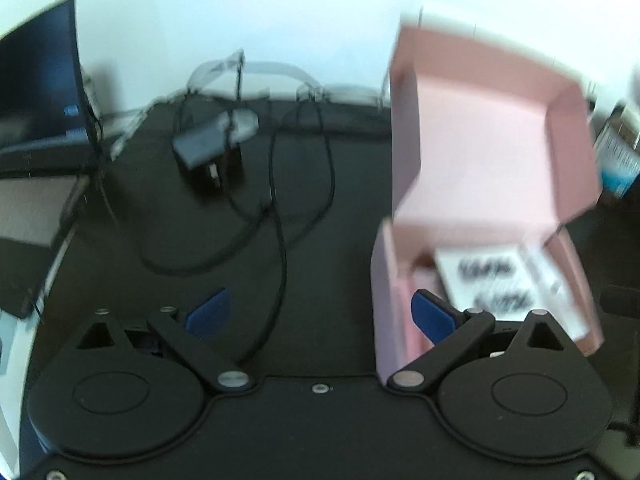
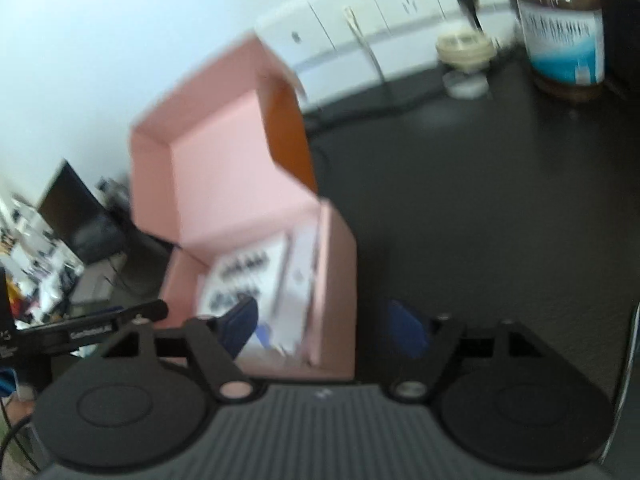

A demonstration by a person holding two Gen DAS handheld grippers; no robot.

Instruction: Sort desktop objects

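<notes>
A pink cardboard box stands on the black desk with its lid raised. A white card with black print lies inside it. My left gripper is open wide, with its right blue pad over the box's inside and its left pad over the desk, so the jaws straddle the box's left wall. In the right wrist view my right gripper is also open and straddles the right wall of the pink box. Its left pad hangs over the printed card. Neither gripper holds anything.
A grey charger with looping black cables lies on the desk left of the box, and a dark laptop screen stands at far left. A brown labelled bottle, a small cream round container and white wall sockets are at the back right.
</notes>
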